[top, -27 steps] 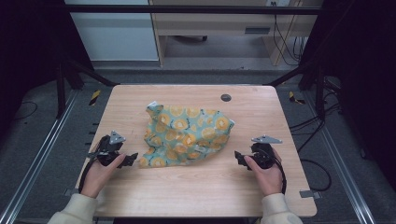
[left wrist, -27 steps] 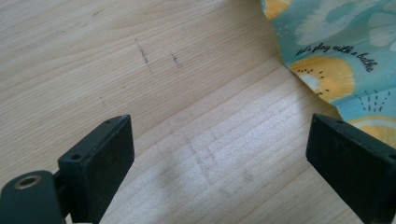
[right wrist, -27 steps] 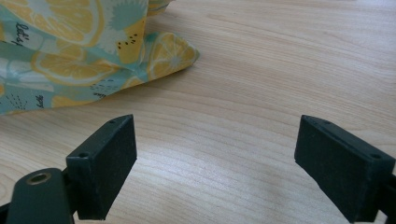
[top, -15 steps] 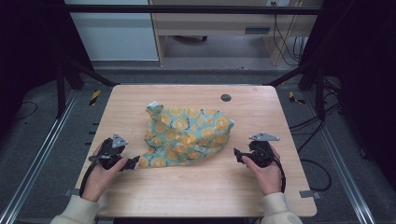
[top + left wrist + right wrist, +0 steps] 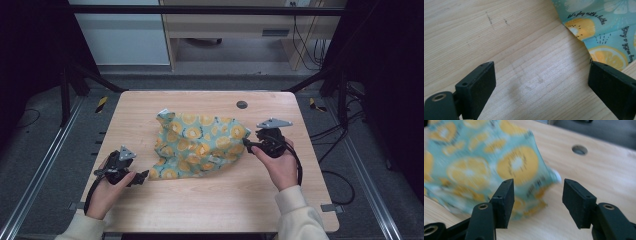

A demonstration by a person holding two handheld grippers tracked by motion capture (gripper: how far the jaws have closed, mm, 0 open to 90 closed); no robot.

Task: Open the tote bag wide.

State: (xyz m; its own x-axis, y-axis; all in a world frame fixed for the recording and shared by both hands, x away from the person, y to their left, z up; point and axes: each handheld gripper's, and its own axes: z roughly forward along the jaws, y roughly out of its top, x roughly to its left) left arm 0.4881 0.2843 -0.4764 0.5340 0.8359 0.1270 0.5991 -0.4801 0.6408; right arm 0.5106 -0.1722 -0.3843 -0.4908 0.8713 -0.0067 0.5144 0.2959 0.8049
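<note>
The left claw [image 5: 141, 176] stands wide open with nothing between its jaws; in the left gripper view bare wood lies in the gap, and the right-hand jaw sits just beside the near edge of the cloth [image 5: 599, 32] without pressing it. In the high view this claw rests low on the worktop [image 5: 210, 210] at the cloth's near left corner, held in the person's left hand [image 5: 102, 192], its grey three-cornered plate on top.

The right claw [image 5: 537, 200] is partly open and grips nothing. In the right gripper view the corner of the cloth [image 5: 489, 167] reaches toward the gap between the jaws, lifted and blurred, with the left-hand jaw in front of its lower edge; the pads do not press on it. In the high view this claw [image 5: 246, 145] points at the cloth's right edge, held in the right hand [image 5: 281, 167], a cable trailing off behind it.

The cloth [image 5: 197, 145] is a teal fabric printed with orange and lemon slices and lines of black script. It lies crumpled in the middle of the worktop, between the two claws, one corner sticking up at the far left.

Beyond the cloth a small round hole [image 5: 242, 104] sits in the light wooden worktop near the far edge, well apart from the fabric.
</note>
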